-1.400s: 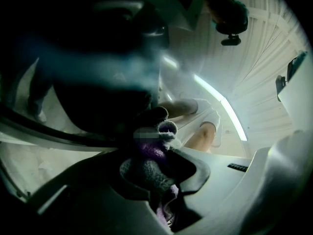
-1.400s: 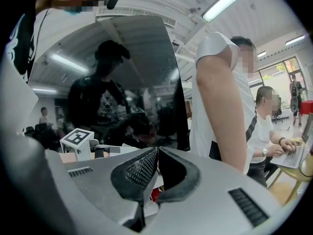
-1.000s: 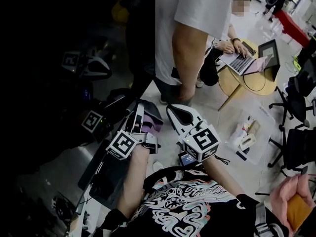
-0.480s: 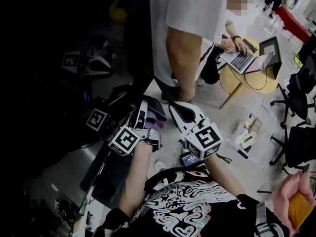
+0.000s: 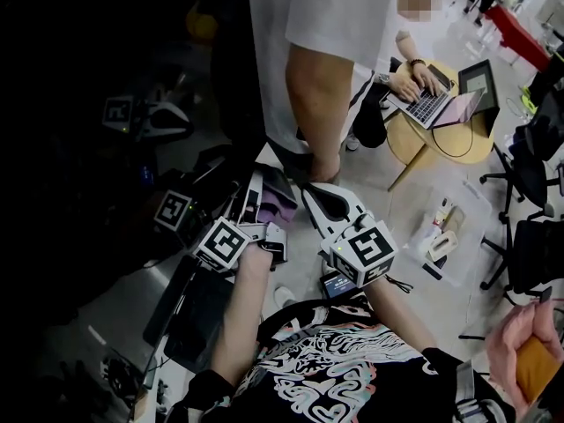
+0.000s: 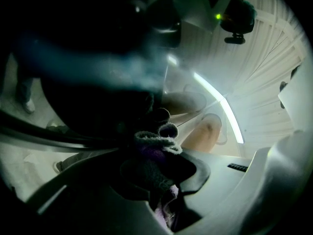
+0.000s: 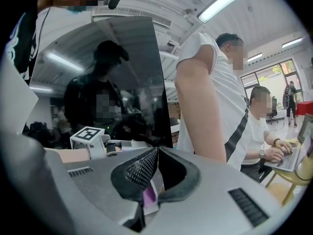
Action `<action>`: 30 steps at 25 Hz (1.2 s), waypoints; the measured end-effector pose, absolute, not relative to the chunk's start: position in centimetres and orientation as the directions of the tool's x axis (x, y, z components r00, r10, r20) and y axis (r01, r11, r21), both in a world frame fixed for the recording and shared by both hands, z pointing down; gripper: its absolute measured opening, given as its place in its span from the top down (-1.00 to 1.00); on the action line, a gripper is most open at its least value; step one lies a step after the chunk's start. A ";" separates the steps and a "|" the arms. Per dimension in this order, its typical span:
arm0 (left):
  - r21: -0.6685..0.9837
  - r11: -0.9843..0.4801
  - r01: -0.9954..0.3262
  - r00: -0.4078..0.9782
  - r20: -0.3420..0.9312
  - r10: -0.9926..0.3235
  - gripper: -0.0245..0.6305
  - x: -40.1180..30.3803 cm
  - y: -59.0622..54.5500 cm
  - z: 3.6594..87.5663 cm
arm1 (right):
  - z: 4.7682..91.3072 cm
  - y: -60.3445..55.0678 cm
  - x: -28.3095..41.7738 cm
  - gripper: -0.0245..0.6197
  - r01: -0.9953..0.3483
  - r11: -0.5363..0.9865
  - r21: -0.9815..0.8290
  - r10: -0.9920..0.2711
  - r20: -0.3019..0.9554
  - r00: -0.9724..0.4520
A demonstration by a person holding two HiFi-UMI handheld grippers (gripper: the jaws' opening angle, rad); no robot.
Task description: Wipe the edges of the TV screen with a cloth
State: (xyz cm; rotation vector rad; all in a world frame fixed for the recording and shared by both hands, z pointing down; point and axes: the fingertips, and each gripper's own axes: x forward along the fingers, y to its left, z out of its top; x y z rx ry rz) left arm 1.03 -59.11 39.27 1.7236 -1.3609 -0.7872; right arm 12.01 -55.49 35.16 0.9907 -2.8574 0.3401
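The left gripper (image 5: pixel 257 194) is clamping a bunched purple cloth (image 5: pixel 278 203) and pressing it at the side edge of the dark TV screen (image 5: pixel 159 69), low down near the bottom corner. The right gripper (image 7: pixel 156 153) is hanging just beside it with its jaws closed together, gripping nothing I can identify. A person in a white T-shirt (image 5: pixel 335 25) is standing close to that edge. Judging from this, the wiping is under way on one edge, and the rest appears to be waiting
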 end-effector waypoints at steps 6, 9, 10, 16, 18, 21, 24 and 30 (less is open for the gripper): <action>0.871 -0.100 -0.481 0.205 0.000 -0.979 0.61 1.6 -60.6 39.6 | 35.7 -56.2 13.5 0.83 -0.650 0.741 -0.169 -0.629 0.165 -0.760; 0.873 -0.103 -0.477 0.211 0.000 -0.978 0.61 1.8 -61.1 40.0 | 36.1 -56.4 14.1 0.83 -0.661 0.731 -0.171 -0.638 0.171 -0.751; 0.872 -0.103 -0.479 0.214 0.001 -0.977 0.61 1.9 -61.2 40.2 | 36.2 -56.5 14.3 0.83 -0.665 0.728 -0.169 -0.642 0.172 -0.747; 0.863 -0.113 -0.492 0.221 -0.001 -0.975 0.61 2.5 -62.1 40.7 | 36.4 -56.4 14.8 0.83 -0.673 0.720 -0.170 -0.651 0.173 -0.739; 0.858 -0.119 -0.500 0.229 -0.002 -0.974 0.62 2.7 -62.5 40.8 | 36.6 -56.3 14.9 0.83 -0.677 0.717 -0.166 -0.654 0.175 -0.736; 0.827 -0.128 -0.548 0.241 0.009 -0.971 0.61 2.8 -63.1 40.9 | 36.6 -56.4 15.2 0.83 -0.683 0.711 -0.164 -0.661 0.176 -0.730; 0.838 -0.136 -0.529 0.255 0.004 -0.967 0.61 3.3 -63.6 41.2 | 36.3 -56.6 15.5 0.83 -0.689 0.705 -0.169 -0.667 0.174 -0.725; 0.835 -0.178 -0.521 0.303 -0.014 -0.953 0.62 4.3 -63.3 40.5 | 36.3 -56.3 15.9 0.83 -0.700 0.696 -0.161 -0.677 0.177 -0.714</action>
